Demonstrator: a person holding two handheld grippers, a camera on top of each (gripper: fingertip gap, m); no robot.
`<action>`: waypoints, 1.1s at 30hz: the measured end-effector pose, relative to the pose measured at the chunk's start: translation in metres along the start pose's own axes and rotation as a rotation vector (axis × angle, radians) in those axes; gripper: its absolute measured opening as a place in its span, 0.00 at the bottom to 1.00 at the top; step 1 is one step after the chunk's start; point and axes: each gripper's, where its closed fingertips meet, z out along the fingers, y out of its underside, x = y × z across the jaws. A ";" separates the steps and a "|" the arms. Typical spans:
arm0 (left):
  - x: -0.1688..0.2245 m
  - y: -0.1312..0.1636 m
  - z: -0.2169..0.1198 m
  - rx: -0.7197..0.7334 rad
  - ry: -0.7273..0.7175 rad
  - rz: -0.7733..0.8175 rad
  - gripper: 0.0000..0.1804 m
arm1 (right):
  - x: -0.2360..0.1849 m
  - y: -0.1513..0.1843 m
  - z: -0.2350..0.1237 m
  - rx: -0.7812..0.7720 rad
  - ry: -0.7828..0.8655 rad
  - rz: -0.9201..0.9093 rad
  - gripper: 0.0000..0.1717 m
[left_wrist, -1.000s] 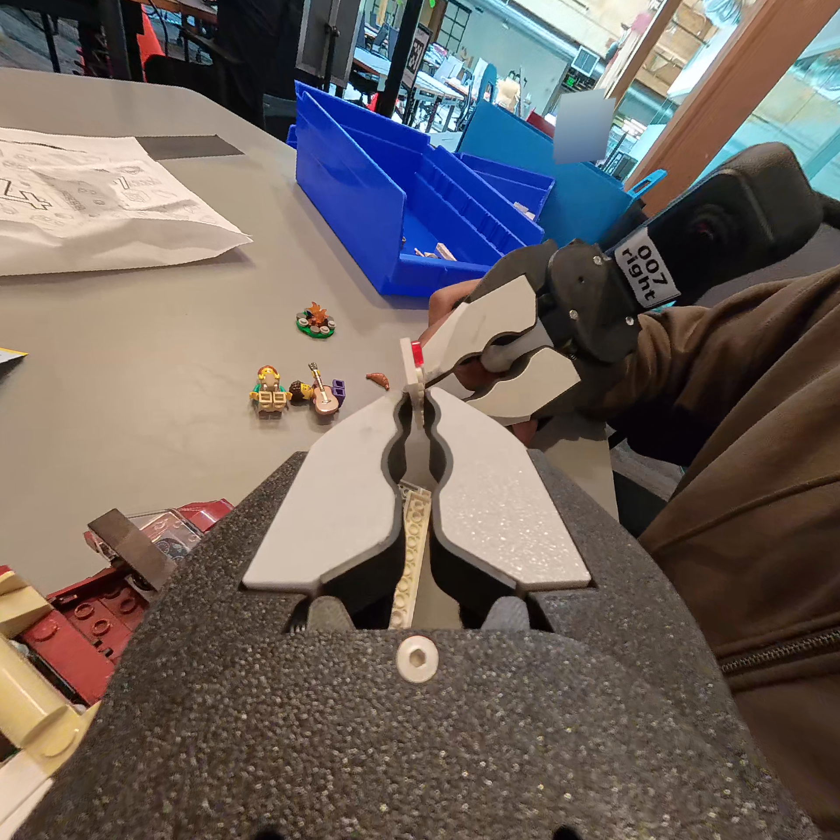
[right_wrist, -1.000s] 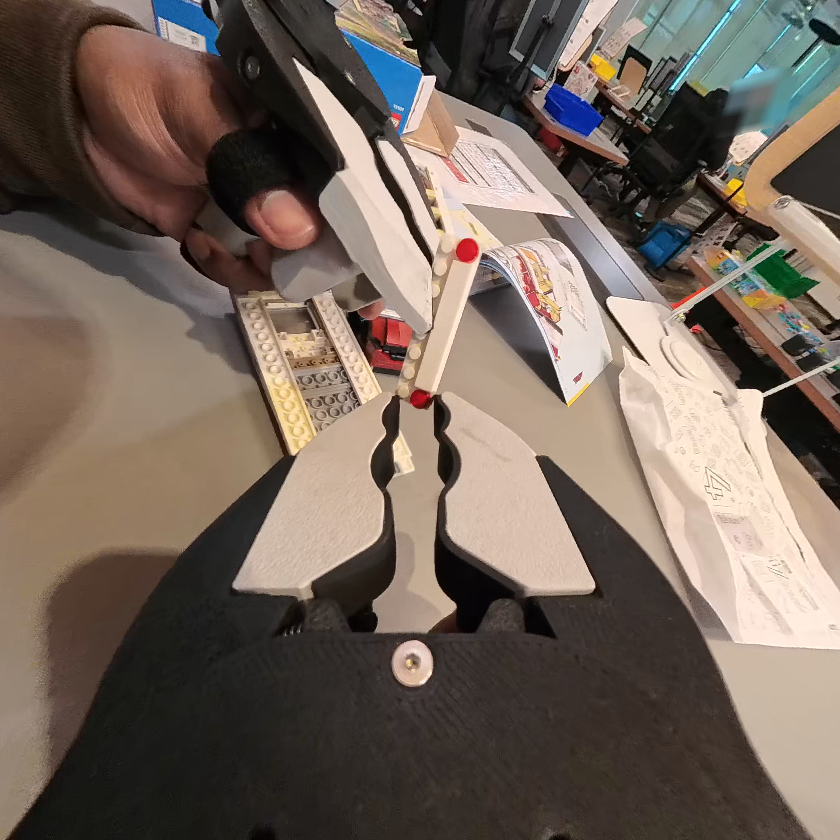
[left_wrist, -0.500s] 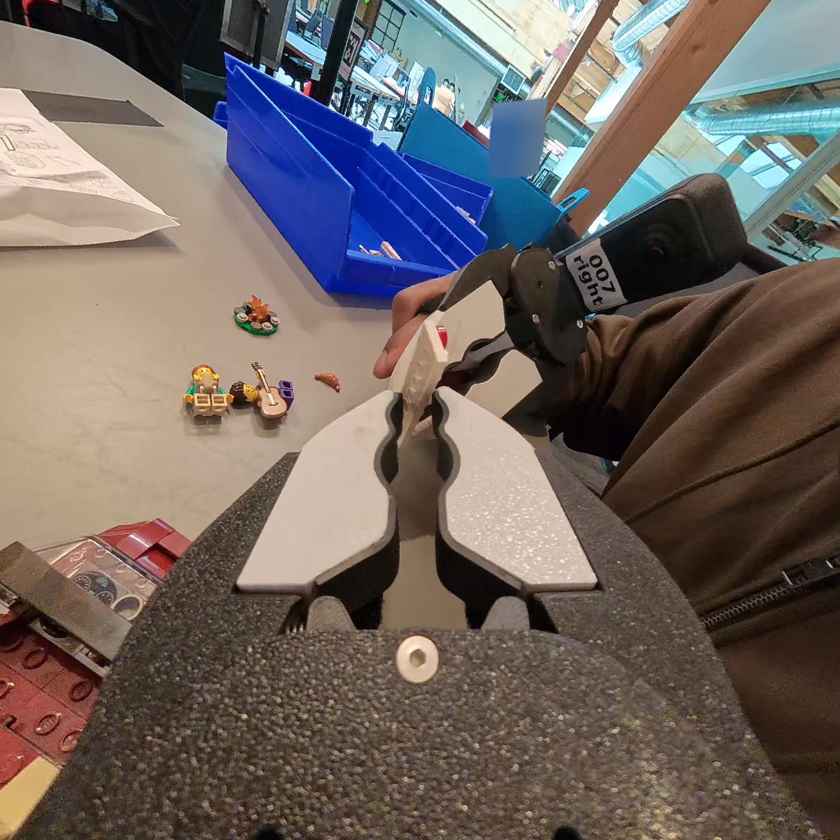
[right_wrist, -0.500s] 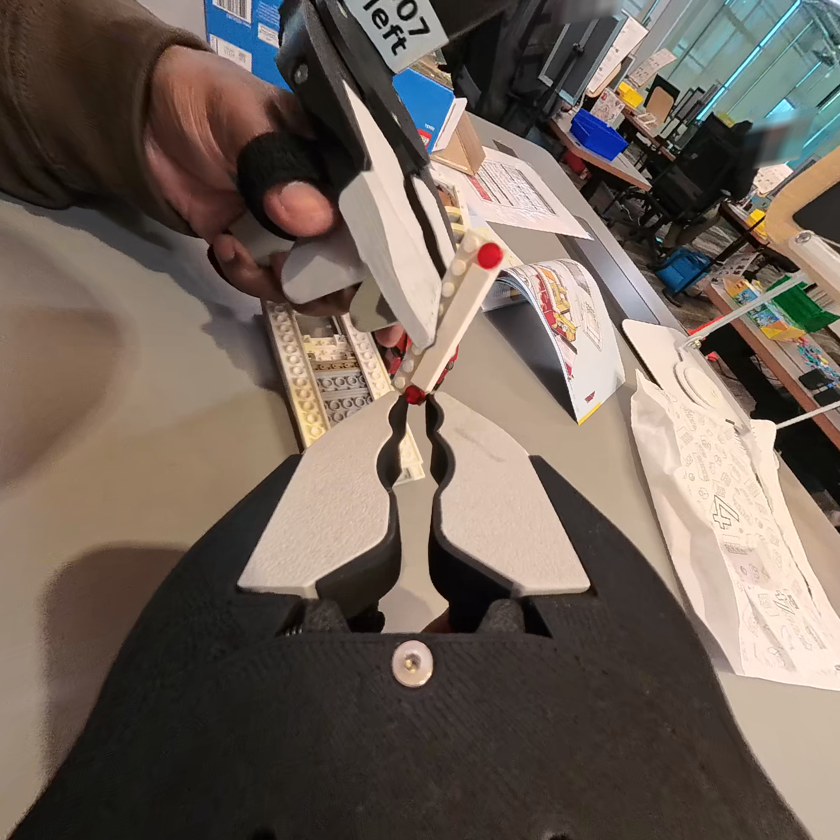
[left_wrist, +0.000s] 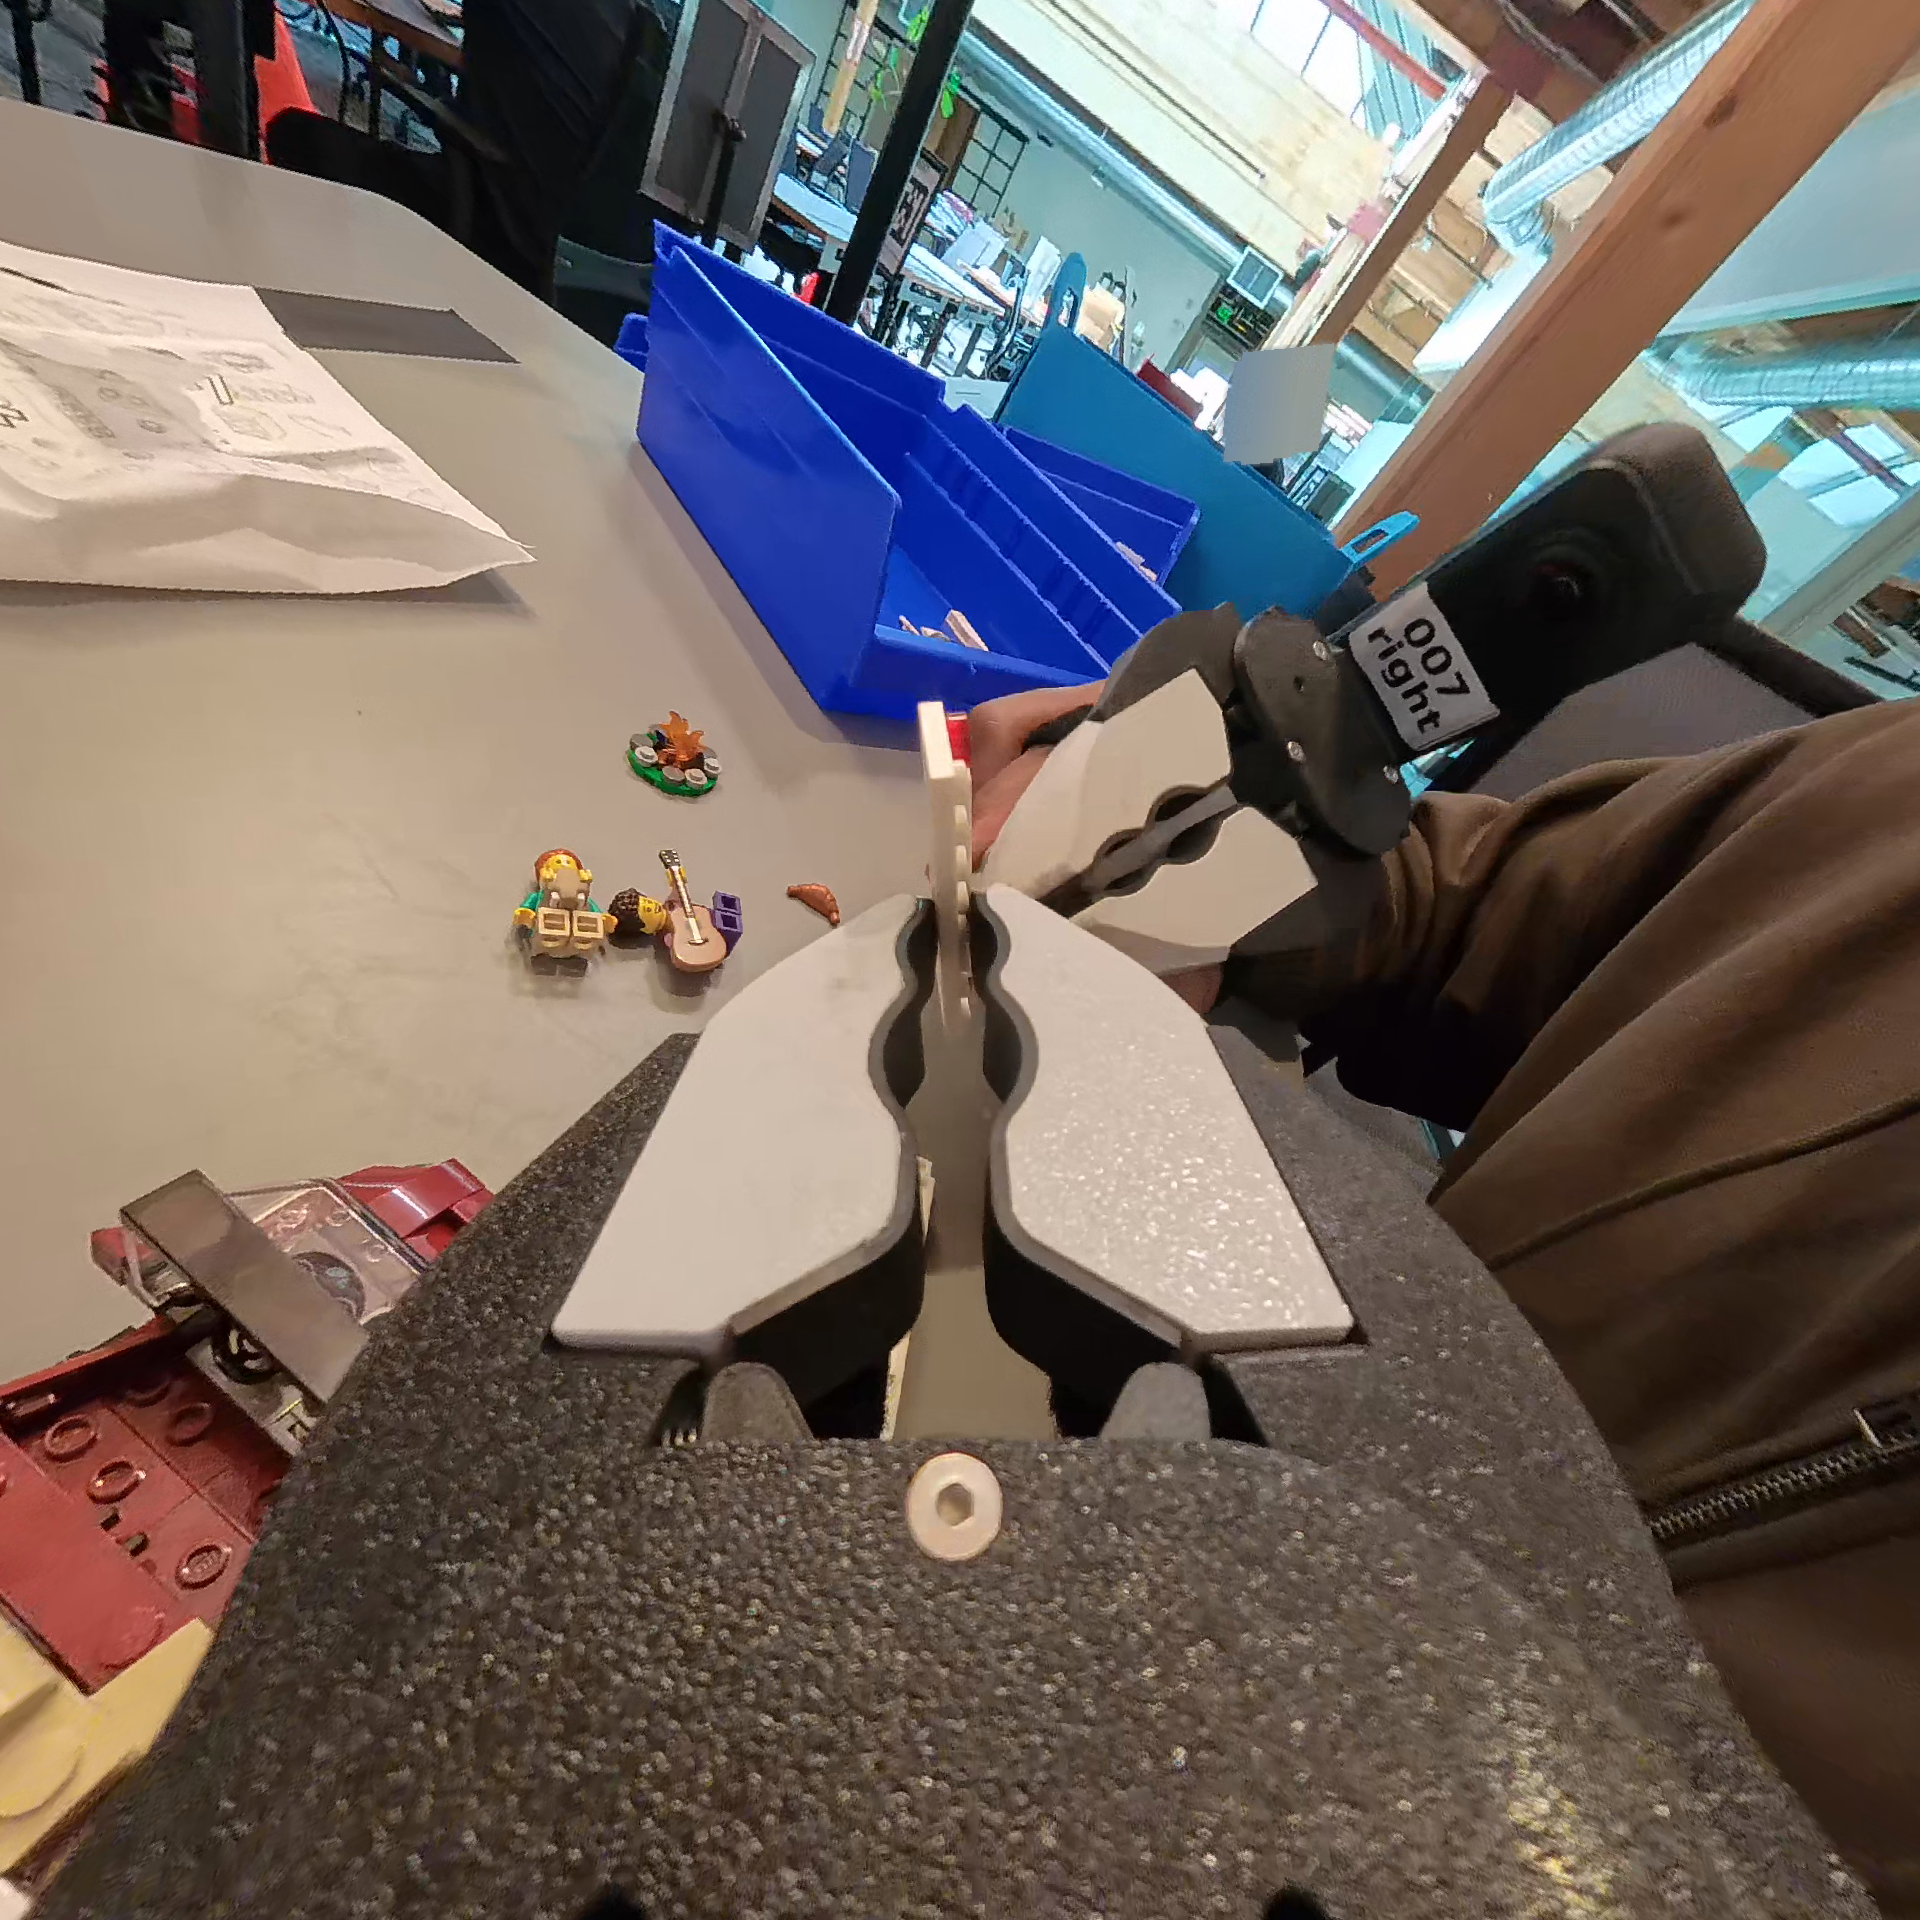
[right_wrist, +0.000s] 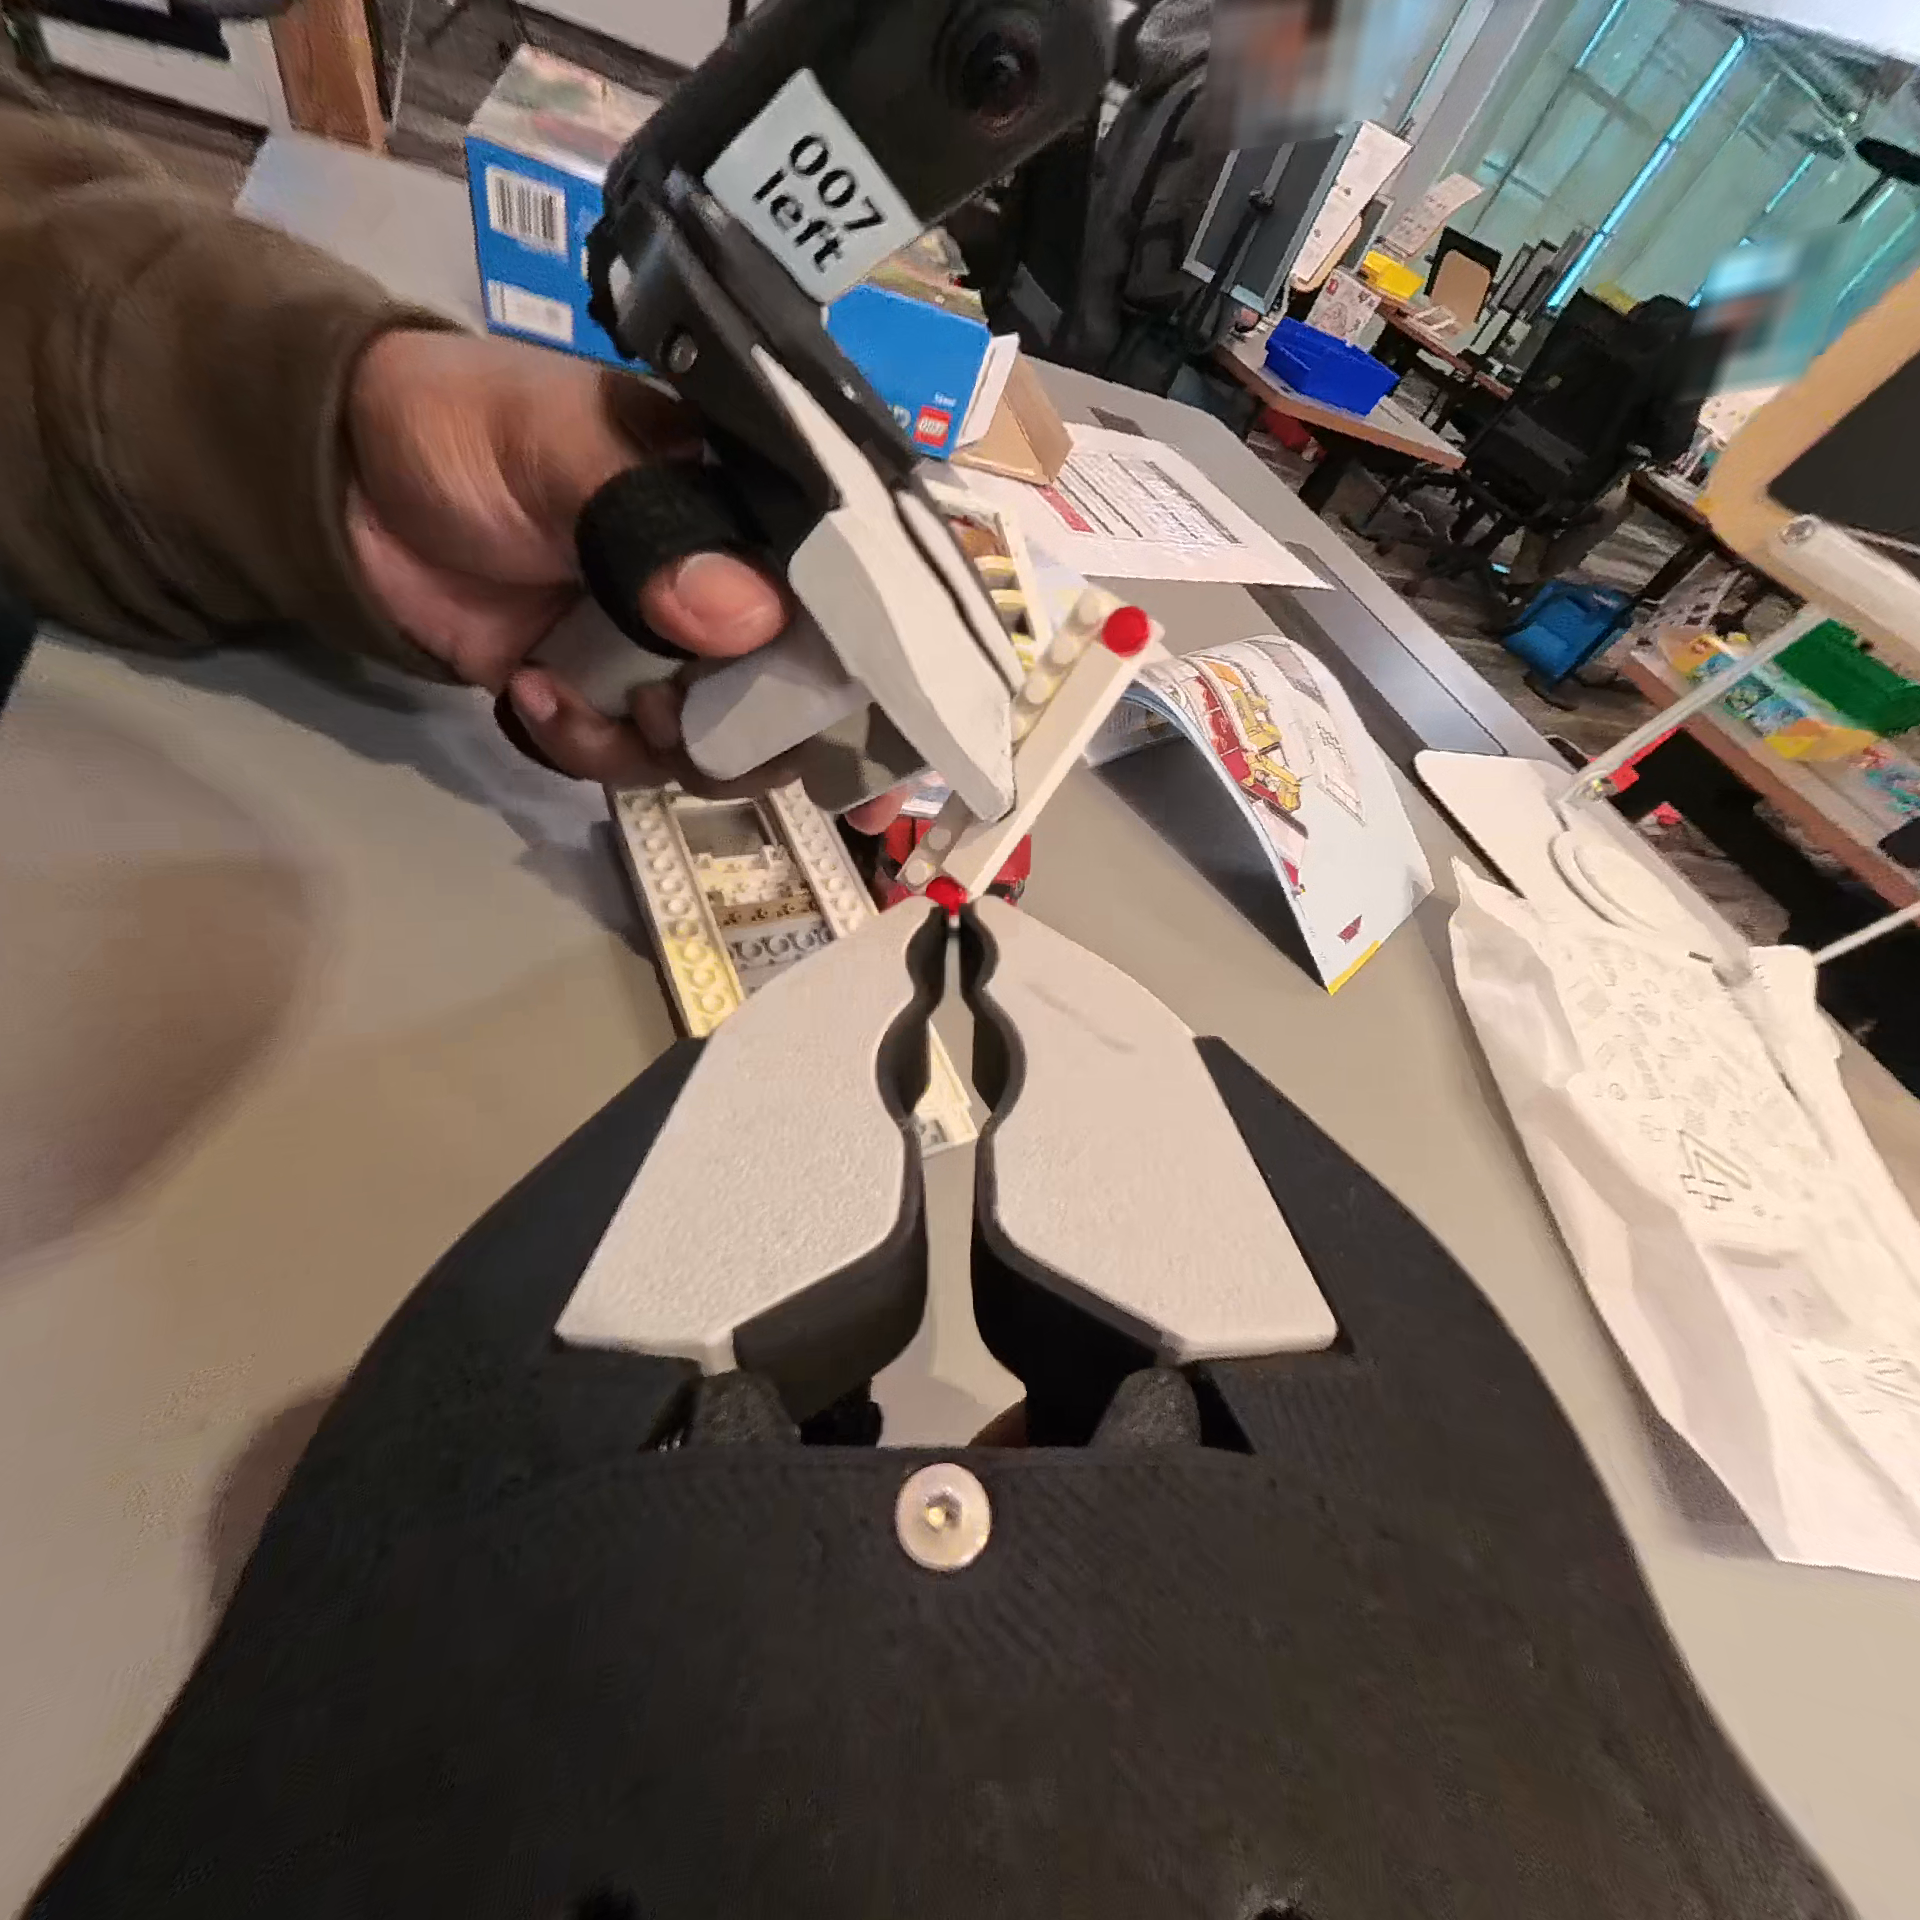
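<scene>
My left gripper (left_wrist: 948, 914) is shut on a long white brick plate (left_wrist: 951, 831) that stands upright between its fingertips, with a red round stud (left_wrist: 958, 738) at the top end. In the right wrist view the left gripper (right_wrist: 992, 790) grips the plate (right_wrist: 1049, 748) at its middle, held in the air over the table. My right gripper (right_wrist: 948, 925) is shut, its tips right against the red stud (right_wrist: 943, 891) on the plate's lower end. In the left wrist view the right gripper (left_wrist: 997, 873) touches the plate from the right side.
A blue bin (left_wrist: 831, 499), a campfire piece (left_wrist: 673, 748), minifigures (left_wrist: 561, 914) and a brown piece (left_wrist: 816, 899) lie ahead. A dark red build (left_wrist: 125, 1455) is near left. A tan brick base (right_wrist: 727, 904), a booklet (right_wrist: 1278, 769) and a paper bag (right_wrist: 1683, 1195) lie under the grippers. Both grippers' tips are close together, under 4 cm apart.
My left jaws loosened for a moment and came together again on the white plate, which now stands more upright. My right jaws closed from open at the plate's lower red stud.
</scene>
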 end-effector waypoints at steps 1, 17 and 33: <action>0.000 0.000 0.001 -0.003 -0.008 0.014 0.03 | 0.001 -0.001 0.000 0.010 -0.003 0.028 0.03; 0.013 0.003 0.009 -0.006 0.037 0.026 0.07 | 0.005 -0.003 0.002 0.000 0.017 0.104 0.06; 0.006 0.000 0.004 -0.034 -0.072 0.197 0.03 | 0.006 0.002 0.000 -0.023 -0.059 0.248 0.05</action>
